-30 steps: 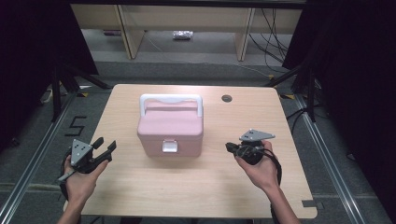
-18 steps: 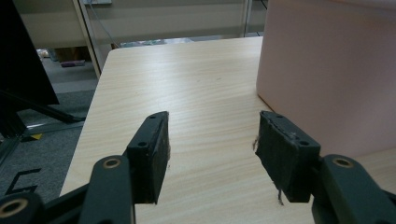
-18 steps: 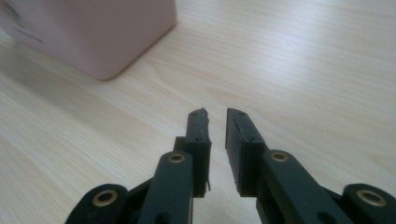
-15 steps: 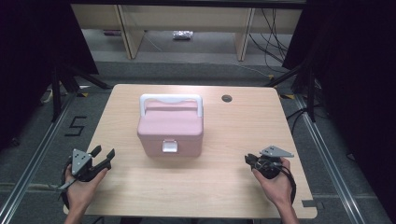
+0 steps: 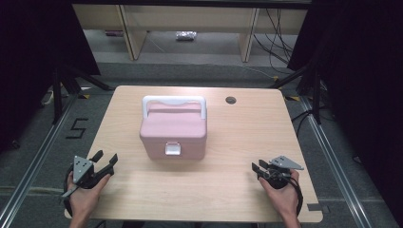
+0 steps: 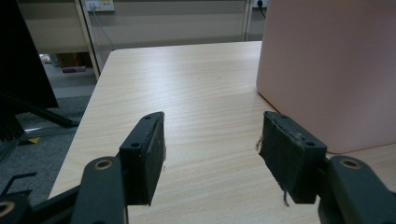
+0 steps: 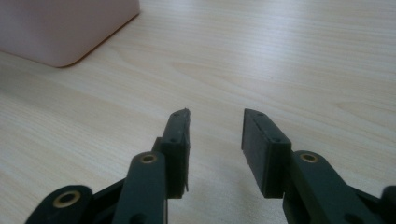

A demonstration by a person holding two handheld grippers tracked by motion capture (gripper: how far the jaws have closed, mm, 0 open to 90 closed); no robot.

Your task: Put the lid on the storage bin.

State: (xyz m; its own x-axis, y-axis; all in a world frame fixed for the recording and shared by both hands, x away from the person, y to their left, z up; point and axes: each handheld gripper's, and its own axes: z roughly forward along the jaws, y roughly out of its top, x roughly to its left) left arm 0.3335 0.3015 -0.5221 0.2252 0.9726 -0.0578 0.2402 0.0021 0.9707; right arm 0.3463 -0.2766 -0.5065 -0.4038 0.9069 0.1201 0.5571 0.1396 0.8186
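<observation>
- Pink box (image 5: 173, 131), white handle (image 5: 174, 100) up top and white latch (image 5: 172, 148) on the near face, mid-table (image 5: 247, 142) in the high view; a plain pink wall at right in the left gripper view, a rounded bottom corner in the right gripper view.
- Left gripper (image 5: 105, 159) near the table's near-left corner, jaws wide, bare wood between, apart from the box.
- Right gripper (image 5: 257, 168) low at near right, jaws just opened, nothing between.

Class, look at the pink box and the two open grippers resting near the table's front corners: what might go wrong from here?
1. The pink box is smooth-walled and far wider than either gap, so the left gripper or the right gripper may slip off it.
2. The white latch looks small; a jaw could miss it.
</observation>
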